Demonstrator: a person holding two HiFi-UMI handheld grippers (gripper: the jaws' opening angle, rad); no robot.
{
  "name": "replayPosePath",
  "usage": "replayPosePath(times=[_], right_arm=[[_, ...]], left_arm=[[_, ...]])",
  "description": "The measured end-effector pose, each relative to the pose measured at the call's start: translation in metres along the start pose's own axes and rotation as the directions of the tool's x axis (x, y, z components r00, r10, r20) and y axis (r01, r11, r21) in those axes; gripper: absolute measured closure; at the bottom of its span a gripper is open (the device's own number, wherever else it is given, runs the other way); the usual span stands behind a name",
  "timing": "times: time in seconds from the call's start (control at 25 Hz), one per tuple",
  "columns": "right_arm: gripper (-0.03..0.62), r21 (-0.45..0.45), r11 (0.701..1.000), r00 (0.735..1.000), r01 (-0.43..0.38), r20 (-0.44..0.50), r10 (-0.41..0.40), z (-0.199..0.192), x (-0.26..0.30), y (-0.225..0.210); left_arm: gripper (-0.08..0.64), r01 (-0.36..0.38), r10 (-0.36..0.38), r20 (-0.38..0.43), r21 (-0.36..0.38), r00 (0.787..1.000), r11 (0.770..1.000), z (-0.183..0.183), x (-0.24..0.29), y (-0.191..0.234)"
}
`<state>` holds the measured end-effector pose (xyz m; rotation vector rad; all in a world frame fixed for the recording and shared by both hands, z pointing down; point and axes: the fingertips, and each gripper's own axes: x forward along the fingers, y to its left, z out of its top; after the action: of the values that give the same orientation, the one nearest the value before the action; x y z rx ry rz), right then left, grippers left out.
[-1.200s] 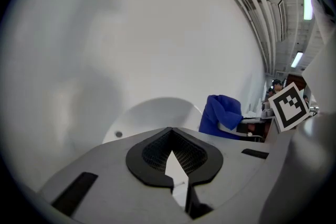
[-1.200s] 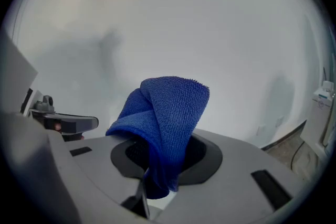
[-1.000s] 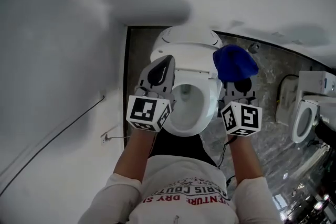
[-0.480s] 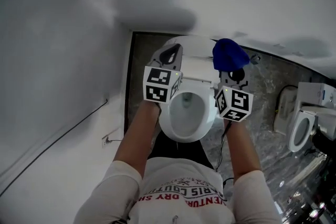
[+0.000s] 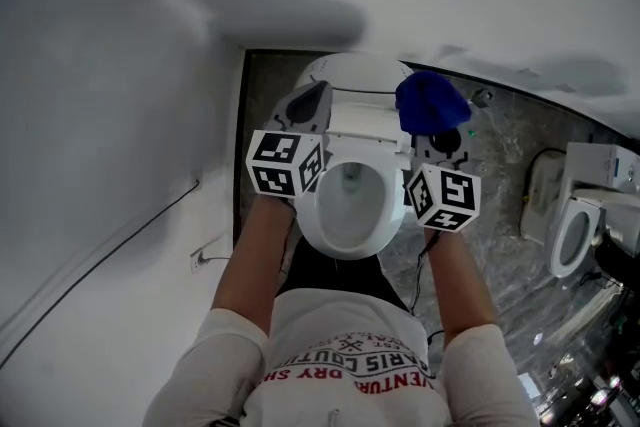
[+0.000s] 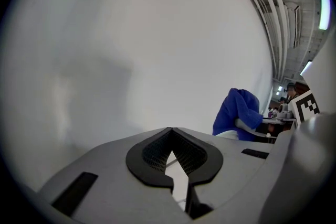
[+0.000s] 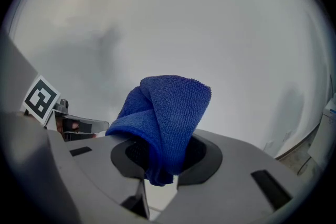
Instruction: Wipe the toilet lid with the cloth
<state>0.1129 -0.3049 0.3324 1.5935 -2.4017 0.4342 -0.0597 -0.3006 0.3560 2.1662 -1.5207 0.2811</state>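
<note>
From the head view I look down on a white toilet [image 5: 350, 215] with its bowl open; its rounded white back part [image 5: 355, 73] lies by the wall. My left gripper [image 5: 314, 95] hovers over the toilet's rear left, shut and empty; its tips meet in the left gripper view [image 6: 170, 132]. My right gripper [image 5: 436, 127] is over the rear right, shut on a folded blue cloth [image 5: 430, 101]. The cloth [image 7: 167, 107] bulges up out of the jaws in the right gripper view and shows to the side [image 6: 239, 113] in the left gripper view.
A white wall [image 5: 120, 115] runs along the left, with a thin cable [image 5: 110, 255] on it. Dark marbled floor [image 5: 495, 175] spreads to the right. A second toilet [image 5: 575, 230] and a white unit [image 5: 598, 160] stand at the right edge.
Both grippers have moved forward from the bowl's front sides to the toilet's rear. The blue cloth has stayed in the right gripper.
</note>
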Motion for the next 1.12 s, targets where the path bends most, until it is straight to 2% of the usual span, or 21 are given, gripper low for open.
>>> replayPosePath(times=[0.44,0.6,0.8,1.12], right_arm=[[0.505,0.066,0.996,0.998,-0.063,-0.006,0.063,-0.033,-0.074,0.017],[0.505,0.077,0.996,0.996,-0.041,-0.076,0.047,-0.066,-0.106,0.016],[0.505,0.055,0.998,0.995,0.003,-0.097,0.003,-0.103,-0.15,0.028],[0.505,0.027,0.996,0.985,0.089,-0.149,-0.084,-0.175,-0.214,0.054]], left_arm=[[0.554,-0.06,0.06,0.055,0.007,0.997,0.998,-0.034,-0.072,-0.029],[0.554,-0.088,0.088,0.028,0.01,0.996,0.996,-0.064,-0.098,-0.043],[0.554,-0.097,0.096,0.04,0.028,0.995,0.995,-0.107,-0.136,-0.06],[0.554,-0.033,0.034,-0.045,0.032,0.998,0.999,-0.194,-0.187,-0.081]])
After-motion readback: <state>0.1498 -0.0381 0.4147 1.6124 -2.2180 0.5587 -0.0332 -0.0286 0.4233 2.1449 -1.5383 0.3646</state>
